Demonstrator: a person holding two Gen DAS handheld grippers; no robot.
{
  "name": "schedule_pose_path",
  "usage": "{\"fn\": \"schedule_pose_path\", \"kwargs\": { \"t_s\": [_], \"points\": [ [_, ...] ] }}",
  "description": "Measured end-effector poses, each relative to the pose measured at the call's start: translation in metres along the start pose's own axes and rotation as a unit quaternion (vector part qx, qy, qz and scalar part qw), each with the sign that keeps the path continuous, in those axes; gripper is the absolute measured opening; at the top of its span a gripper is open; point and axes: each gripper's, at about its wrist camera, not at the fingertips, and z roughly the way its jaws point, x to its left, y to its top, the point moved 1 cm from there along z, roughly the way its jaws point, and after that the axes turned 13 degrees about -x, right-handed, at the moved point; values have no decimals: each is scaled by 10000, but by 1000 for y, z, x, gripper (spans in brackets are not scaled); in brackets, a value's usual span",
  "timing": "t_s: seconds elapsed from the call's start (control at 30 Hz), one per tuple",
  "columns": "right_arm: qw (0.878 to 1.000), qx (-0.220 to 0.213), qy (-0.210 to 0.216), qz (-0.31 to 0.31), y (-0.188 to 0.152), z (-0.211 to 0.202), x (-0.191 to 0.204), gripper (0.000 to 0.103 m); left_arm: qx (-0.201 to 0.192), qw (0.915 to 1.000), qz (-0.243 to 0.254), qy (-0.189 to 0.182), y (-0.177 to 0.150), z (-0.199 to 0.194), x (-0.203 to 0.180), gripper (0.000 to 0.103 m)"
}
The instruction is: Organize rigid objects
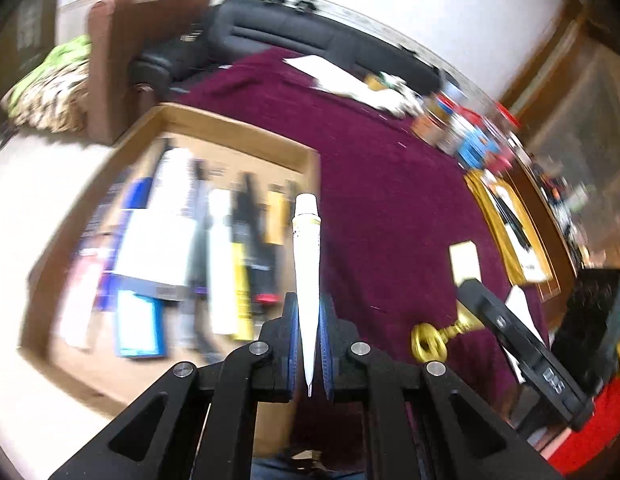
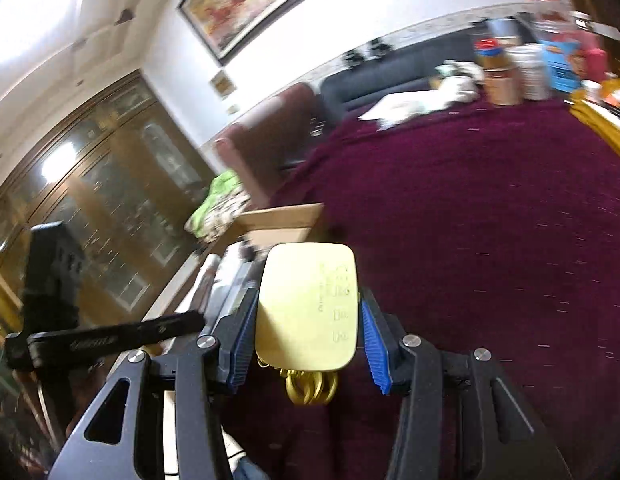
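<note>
My left gripper (image 1: 309, 316) is shut on a white tube (image 1: 306, 264) that points forward, cap end away, just right of an open cardboard box (image 1: 238, 128). The box holds several tubes, pens and small cartons laid side by side. My right gripper (image 2: 308, 320) is shut on a flat pale-gold plate (image 2: 308, 308) with a gold ring (image 2: 310, 390) hanging under it. In the left wrist view that gold piece (image 1: 430, 340) and the other gripper (image 1: 518, 344) show at the right, above the maroon cloth (image 1: 390, 200).
The maroon cloth (image 2: 490, 220) covers the table. Jars and cartons (image 1: 470, 132) and white papers (image 1: 338, 76) lie at its far edge. A yellow tray (image 1: 510, 224) sits at the right. A dark sofa (image 1: 310, 36) and brown armchair (image 1: 122, 48) stand behind.
</note>
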Motion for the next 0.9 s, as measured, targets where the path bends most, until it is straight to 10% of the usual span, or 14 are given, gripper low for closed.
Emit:
{"fn": "schedule_pose_path", "kwargs": {
  "t_s": [0.33,0.9],
  "points": [
    [9962,490,678,-256,9,79,72,47,-267,9964,-384,701,35,-14,94,8],
    [9916,1095,-366,-590,-8,205,61,48,456,9940,307,949,56,74,128,10]
  ]
}}
